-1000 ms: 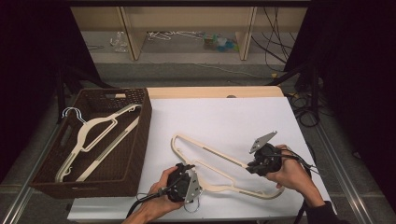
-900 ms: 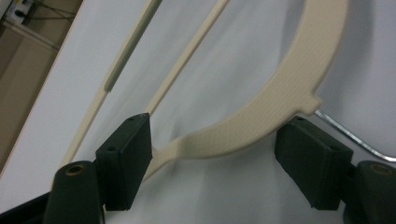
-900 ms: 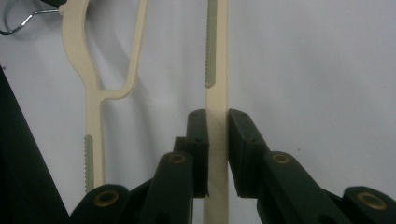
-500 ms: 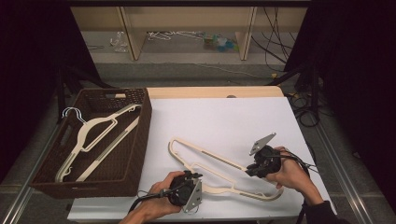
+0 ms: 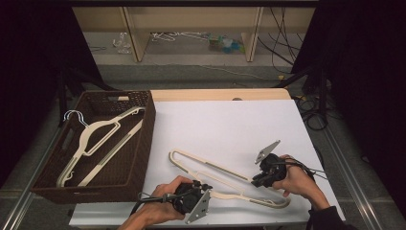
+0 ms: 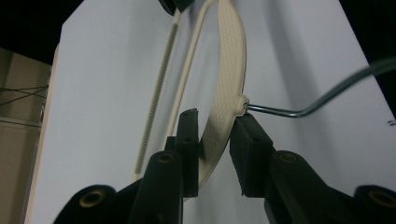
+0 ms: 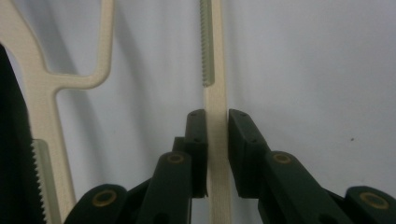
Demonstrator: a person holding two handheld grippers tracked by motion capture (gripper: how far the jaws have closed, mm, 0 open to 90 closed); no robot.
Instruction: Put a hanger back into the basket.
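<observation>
A cream plastic hanger (image 5: 210,167) lies across the front of the white table (image 5: 230,124). My left gripper (image 5: 203,188) is at the front centre. In the left gripper view it (image 6: 215,126) is shut on the hanger's curved body (image 6: 231,60), just below the metal hook (image 6: 299,112). My right gripper (image 5: 256,181) is at the hanger's right part. In the right gripper view it (image 7: 216,123) is shut on the hanger's straight bar (image 7: 217,93), just below the bar's ribbed strip.
A dark woven basket (image 5: 143,143) stands at the table's left with another cream hanger (image 5: 100,132) lying in it. The table's front edge runs just below both hands. Shelves with clutter stand far behind the table.
Both grippers have drawn slightly toward the front edge, and the hanger has shifted with them, its far end moving a little left and toward me.
</observation>
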